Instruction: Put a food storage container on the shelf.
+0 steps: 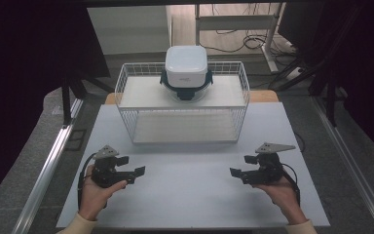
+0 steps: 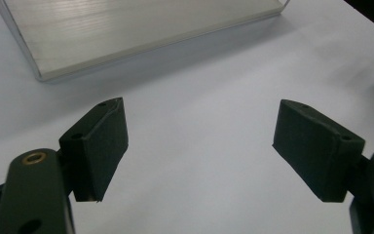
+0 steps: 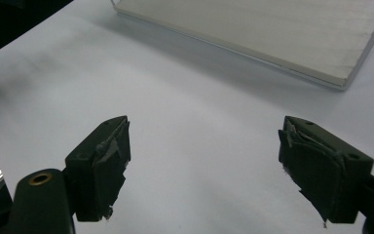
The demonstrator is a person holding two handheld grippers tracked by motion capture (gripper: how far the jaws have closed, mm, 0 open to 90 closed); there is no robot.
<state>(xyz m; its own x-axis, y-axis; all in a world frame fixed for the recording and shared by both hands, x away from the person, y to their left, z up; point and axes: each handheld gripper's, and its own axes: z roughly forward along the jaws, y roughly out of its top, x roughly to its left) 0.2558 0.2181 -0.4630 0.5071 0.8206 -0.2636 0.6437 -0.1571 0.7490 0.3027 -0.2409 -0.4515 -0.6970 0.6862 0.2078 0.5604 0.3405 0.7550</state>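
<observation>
A white, rounded-square container (image 1: 186, 65) with a dark collar and a clear base under it sits on the upper shelf of a white wire rack (image 1: 126, 80), at the far middle of the white table (image 1: 190, 195). The label on its front is too small to read. The left claw (image 1: 132, 168) and right claw (image 1: 239, 165) hover low over bare table, well short of the rack, both spread wide with nothing between them. The rack's front wires and rim stand between claws and container.

Left gripper (image 2: 199, 146) held wide apart over a white table (image 2: 209, 97), nothing between its jaws; a pale board (image 2: 126, 29) lies beyond them
</observation>
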